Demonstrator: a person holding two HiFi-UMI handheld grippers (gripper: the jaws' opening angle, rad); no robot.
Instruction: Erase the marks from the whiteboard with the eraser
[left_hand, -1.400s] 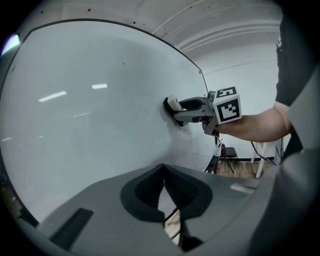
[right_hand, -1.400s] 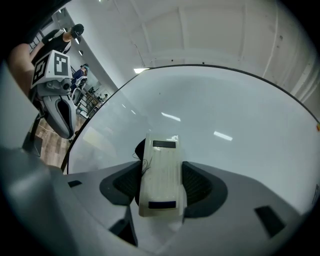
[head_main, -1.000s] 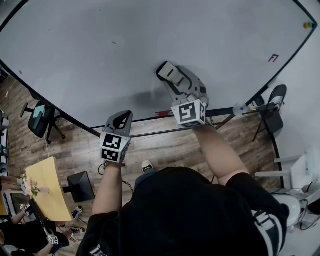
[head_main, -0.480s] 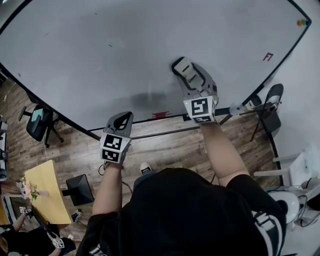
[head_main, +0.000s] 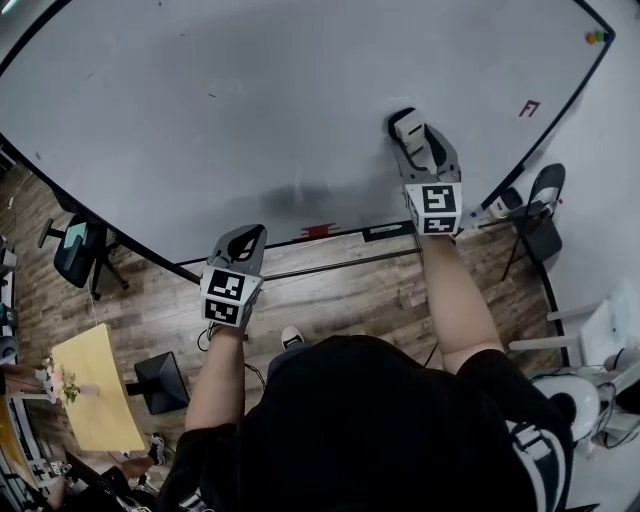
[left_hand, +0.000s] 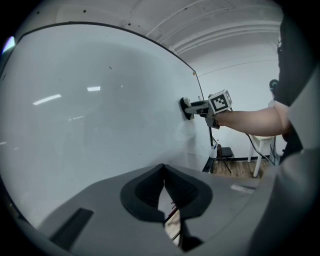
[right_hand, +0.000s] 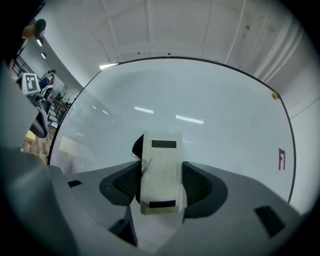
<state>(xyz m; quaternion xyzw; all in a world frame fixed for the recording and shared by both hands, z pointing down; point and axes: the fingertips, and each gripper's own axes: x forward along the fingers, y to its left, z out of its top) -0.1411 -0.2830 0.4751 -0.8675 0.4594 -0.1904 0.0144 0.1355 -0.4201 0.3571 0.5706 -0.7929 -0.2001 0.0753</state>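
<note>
The person in a black shirt (head_main: 380, 430) stands on a wood floor (head_main: 330, 290) and holds both arms out toward the whiteboard (head_main: 220, 110). The left gripper (head_main: 246, 236) is the nearer one, low down by the board's bottom edge. Its jaws are pressed together at the tips, with nothing between them. It points at the board, and I cannot tell if it touches. Just to its right, some red pens (head_main: 318, 231) lie on the ledge (head_main: 350, 234) under the board. Up and to the right of the left gripper, further out, is the right gripper (head_main: 415, 140). Its jaws are clamped on the white eraser (right_hand: 161, 165), one jaw on each long side. The eraser sticks out past the jaw tips, and its dark pad is pressed flat on the board. The board right around the eraser looks clean. Below and to the right of the right gripper, past the board's edge, stands a black chair (head_main: 540, 215). To the right of the right gripper, well apart from the eraser, is a small red mark (head_main: 528, 108) on the board. Further up from that mark, in the far right corner, sit some little coloured dots (head_main: 596, 38).
</note>
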